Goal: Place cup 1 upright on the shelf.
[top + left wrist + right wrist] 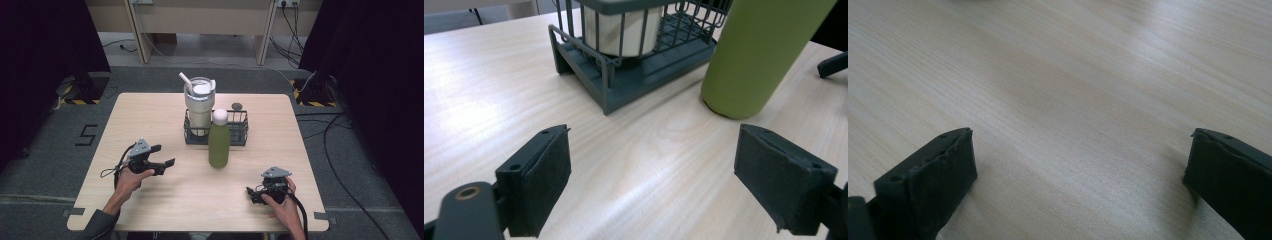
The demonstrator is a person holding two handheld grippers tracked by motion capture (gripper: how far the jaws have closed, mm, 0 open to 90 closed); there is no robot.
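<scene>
Matt green bottle point(756, 55); dark wire rack point(634, 65); pale smooth wood table point(150, 120)

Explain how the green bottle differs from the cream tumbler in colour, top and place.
The green bottle is slim with a white rounded cap; the cream tumbler is wider and carries a lid and straw. The bottle stands on the bare table before the wire basket; the tumbler stands inside it. Both are upright.

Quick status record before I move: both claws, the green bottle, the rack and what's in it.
left claw: open, holds nothing, aimed toward the green bottle
right claw: open, holds nothing, low over bare table
green bottle: upright on the table, white cap, just in front of the rack
wire rack: dark, at table's far middle
tumbler: cream, with straw, standing in the rack's left part
</scene>
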